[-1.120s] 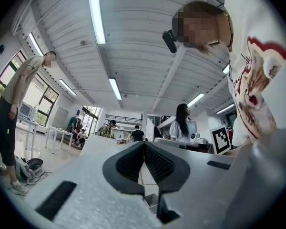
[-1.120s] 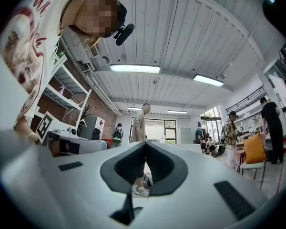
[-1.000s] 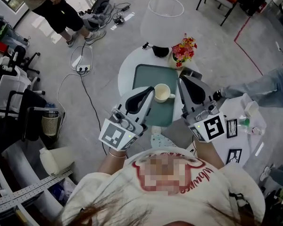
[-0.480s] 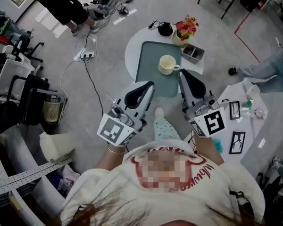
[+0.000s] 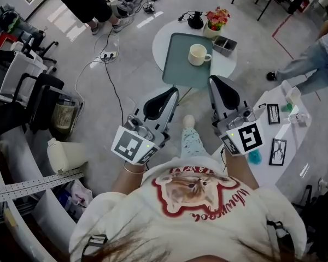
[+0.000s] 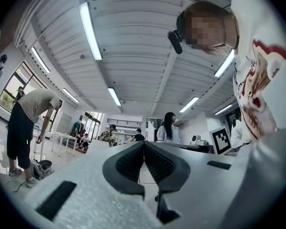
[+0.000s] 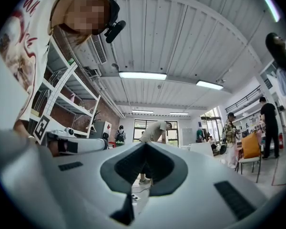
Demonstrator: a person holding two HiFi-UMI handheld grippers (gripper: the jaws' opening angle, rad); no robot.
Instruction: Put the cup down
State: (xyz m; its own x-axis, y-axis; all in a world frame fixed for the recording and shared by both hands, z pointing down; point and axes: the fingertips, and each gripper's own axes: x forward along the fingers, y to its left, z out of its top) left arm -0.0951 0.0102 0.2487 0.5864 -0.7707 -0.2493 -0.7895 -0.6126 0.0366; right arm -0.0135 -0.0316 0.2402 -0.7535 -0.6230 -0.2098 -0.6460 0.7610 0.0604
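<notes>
At the left edge of the head view, black office chairs (image 5: 30, 83) and a mesh wastebasket (image 5: 64, 120) stand on the grey floor. Your left gripper (image 5: 173, 94) sits just left of centre, held out in front of your chest. In the left gripper view (image 6: 144, 146) its jaws are pressed together with nothing between them, and they face the room and the ceiling lights.

Above centre, well apart from both grippers, the cream cup (image 5: 198, 54) stands upright on the green tray (image 5: 180, 72), its handle toward the right. The tray lies on the round white table (image 5: 163, 41). A flower pot (image 5: 216, 19) and a small grey box (image 5: 225, 45) sit by the tray's upper right corner.

Your right gripper (image 5: 213, 82) is just right of centre. In the right gripper view (image 7: 145, 146) its jaws are likewise closed, gripping nothing. At the lower right, a white side table (image 5: 292, 146) carries framed pictures (image 5: 277, 150).
</notes>
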